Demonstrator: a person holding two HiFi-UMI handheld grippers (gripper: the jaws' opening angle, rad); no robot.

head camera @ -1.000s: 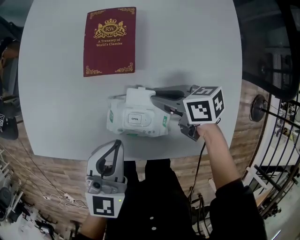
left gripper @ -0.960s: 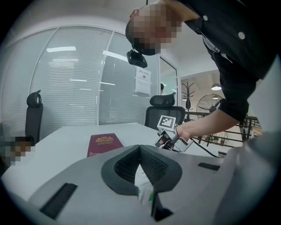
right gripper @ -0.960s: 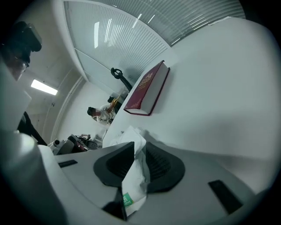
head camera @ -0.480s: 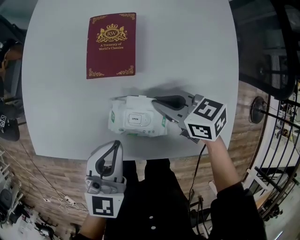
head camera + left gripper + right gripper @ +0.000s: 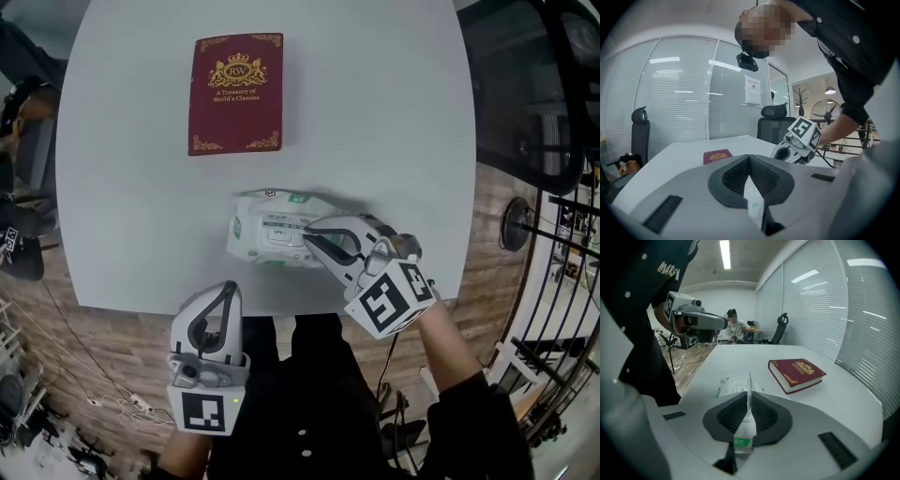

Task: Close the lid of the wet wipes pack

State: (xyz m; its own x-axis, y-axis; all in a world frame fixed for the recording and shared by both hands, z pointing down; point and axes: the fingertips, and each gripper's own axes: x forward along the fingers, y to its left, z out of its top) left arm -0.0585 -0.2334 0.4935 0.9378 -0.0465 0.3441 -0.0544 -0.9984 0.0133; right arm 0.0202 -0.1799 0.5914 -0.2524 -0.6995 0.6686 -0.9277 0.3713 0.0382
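The wet wipes pack (image 5: pixel 272 230), white with green print, lies on the round white table (image 5: pixel 394 141) near its front edge. In the head view no lid flap stands up from it. My right gripper (image 5: pixel 307 236) reaches over the pack's right end from the near right. In the right gripper view its pads (image 5: pixel 761 411) are shut on a thin white, green-printed edge of the pack (image 5: pixel 729 386). My left gripper (image 5: pixel 228 286) hangs off the table's front edge, pointing at the pack. Its jaws (image 5: pixel 749 157) meet at the tips, and the head view shows nothing in them.
A dark red hardback book (image 5: pixel 236 94) lies flat on the table beyond the pack. The table's front edge (image 5: pixel 187 305) runs just under both grippers. Office chairs (image 5: pixel 776 124) and glass partitions with blinds ring the table. A person (image 5: pixel 733 324) sits far off.
My right gripper rolled over and swung toward me across the pack's right end. The white flap that stood up at the pack's far side no longer shows. The left gripper hardly moved.
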